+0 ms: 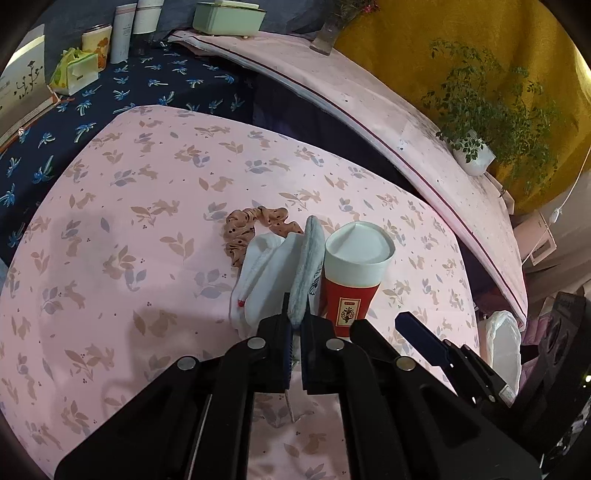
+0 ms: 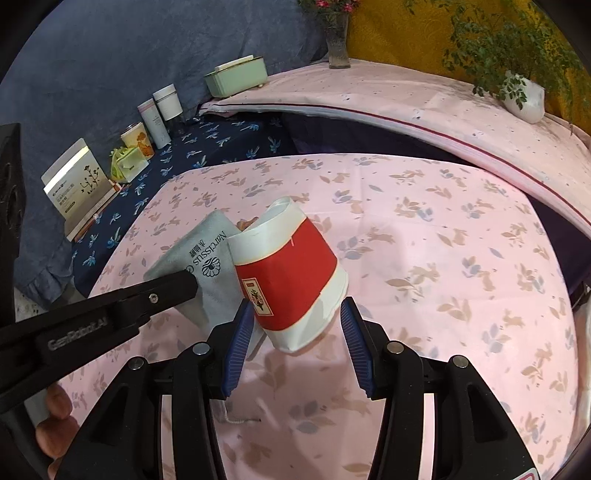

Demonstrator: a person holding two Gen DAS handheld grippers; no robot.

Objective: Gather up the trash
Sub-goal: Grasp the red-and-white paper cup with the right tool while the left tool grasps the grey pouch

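Note:
A red and white paper cup (image 1: pixel 352 275) stands on the pink rabbit-print cloth (image 1: pixel 129 221). It also shows in the right wrist view (image 2: pixel 291 280), tilted, between the open fingers of my right gripper (image 2: pixel 297 341), which do not visibly press it. My left gripper (image 1: pixel 295 325) is shut on a grey cloth pouch (image 1: pixel 306 266) printed "Narcissus" (image 2: pixel 207 266), held edge-up just left of the cup. A white sock (image 1: pixel 264 277) and a pink scrunchie (image 1: pixel 243 229) lie behind the pouch.
A dark blue patterned cloth (image 1: pixel 92 103) at the back left holds boxes, a tissue pack (image 1: pixel 72 70) and tins. A raised pink ledge (image 1: pixel 369 110) carries a green box (image 1: pixel 227 16), a vase and a potted plant (image 1: pixel 474 155). A white plastic bag (image 1: pixel 502 343) sits at the right.

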